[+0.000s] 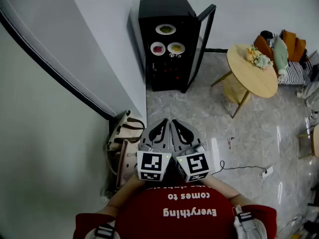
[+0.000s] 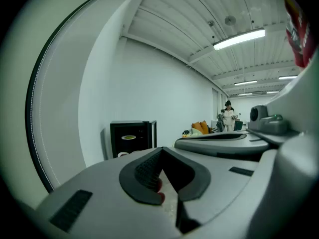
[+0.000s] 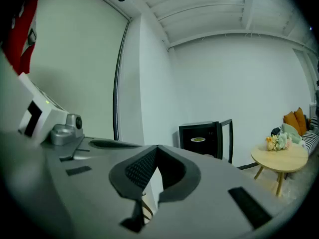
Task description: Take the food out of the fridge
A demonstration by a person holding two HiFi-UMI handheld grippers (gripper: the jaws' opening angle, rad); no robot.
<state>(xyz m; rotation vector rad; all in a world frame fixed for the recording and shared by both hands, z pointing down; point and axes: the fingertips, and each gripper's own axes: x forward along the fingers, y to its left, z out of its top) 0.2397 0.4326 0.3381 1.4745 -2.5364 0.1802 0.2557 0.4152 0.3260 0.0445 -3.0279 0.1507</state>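
The left hand-held gripper [image 1: 160, 129] and the right hand-held gripper [image 1: 181, 129] are held side by side, touching or nearly so, just in front of the person's chest. Both are seen with their jaws brought together and nothing clamped between them. They are aimed roughly level toward twelve o'clock, which suggests a carrying posture rather than a reach – the fridge [image 1: 149, 14] is well apart from them across the floor.

The food is found inside that black fridge, set against the white wall. Its door [image 1: 205, 29] is swung wide toward one o'clock, presumably so the shelves can be reached without a hand being spent on it. A plate of green food [image 1: 165, 29] is set on the upper shelf; beneath it a plate of reddish food [image 1: 158, 48] and a plate of yellowish food [image 1: 176, 48] are laid just beside each other. None has been taken out, so the task is judged to be at its very start, with an approach needed first.

The floor [image 1: 199, 113] is of pale, glossy, marbled tile. A round wooden table [image 1: 259, 81] carrying flowers [image 1: 258, 59] is placed at about two o'clock, with heaped cushions and clothes [image 1: 285, 51] beyond it. Bags [image 1: 124, 133] are leaned against the wall at nine o'clock – a dark cable [image 1: 244, 168] is trailed over the tiles at three to four o'clock and could be stepped on.
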